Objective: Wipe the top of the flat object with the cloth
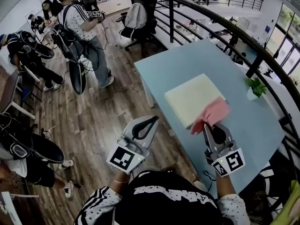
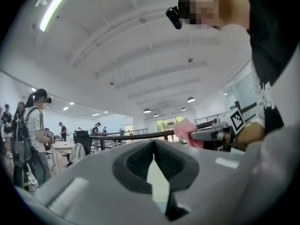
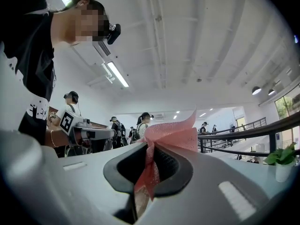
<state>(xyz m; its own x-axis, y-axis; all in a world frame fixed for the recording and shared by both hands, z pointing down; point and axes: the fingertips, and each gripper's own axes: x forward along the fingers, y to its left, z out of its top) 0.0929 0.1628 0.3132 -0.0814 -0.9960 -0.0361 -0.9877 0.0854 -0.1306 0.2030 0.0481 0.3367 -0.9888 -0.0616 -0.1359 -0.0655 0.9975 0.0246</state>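
A cream flat pad [image 1: 192, 97] lies on the light blue table [image 1: 253, 125]. A pink cloth [image 1: 213, 112] rests over the pad's near right corner. My right gripper [image 1: 212, 125] is shut on the cloth's near edge, and the pink cloth [image 3: 171, 137] sticks up between its jaws [image 3: 151, 150]. My left gripper [image 1: 153, 119] hangs left of the table's near edge, over the floor. It is shut with nothing in it, jaw tips touching [image 2: 153, 144]. In the left gripper view, the pink cloth [image 2: 186, 130] shows at the right.
A small green plant in a white pot [image 1: 255, 87] stands at the table's right edge. A dark curved railing [image 1: 225, 25] runs behind the table. Several people [image 1: 82, 27] stand on the wooden floor to the left, near an office chair [image 1: 136, 22].
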